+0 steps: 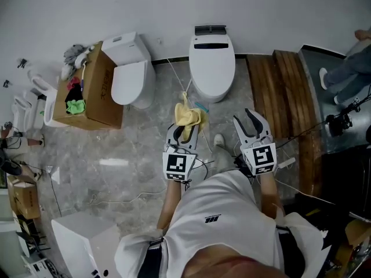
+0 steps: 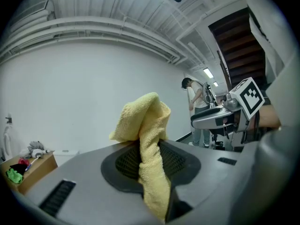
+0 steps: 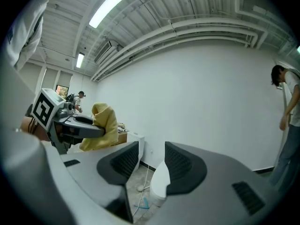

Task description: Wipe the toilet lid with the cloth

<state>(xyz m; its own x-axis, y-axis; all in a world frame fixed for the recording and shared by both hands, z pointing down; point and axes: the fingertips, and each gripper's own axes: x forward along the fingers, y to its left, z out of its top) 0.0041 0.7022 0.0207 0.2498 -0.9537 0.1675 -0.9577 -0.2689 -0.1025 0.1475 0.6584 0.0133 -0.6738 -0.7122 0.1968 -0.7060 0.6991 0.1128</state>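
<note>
A white toilet with its lid (image 1: 212,59) down stands against the far wall; in the right gripper view the toilet (image 3: 160,187) shows between the jaws, further off. My left gripper (image 1: 186,126) is shut on a yellow cloth (image 1: 188,115), which bunches above the jaws and hangs down between them (image 2: 149,144). It hovers over the floor short of the toilet's front. My right gripper (image 1: 253,122) is open and empty, level with the left one and to its right. The cloth (image 3: 101,127) and the left gripper also show at the left of the right gripper view.
A second white toilet (image 1: 131,71) stands to the left, beside a cardboard box (image 1: 93,91) holding rags. Cables (image 1: 200,133) trail over the grey tiled floor. A wooden step (image 1: 283,103) runs along the right. Another person (image 3: 287,125) stands at the far right.
</note>
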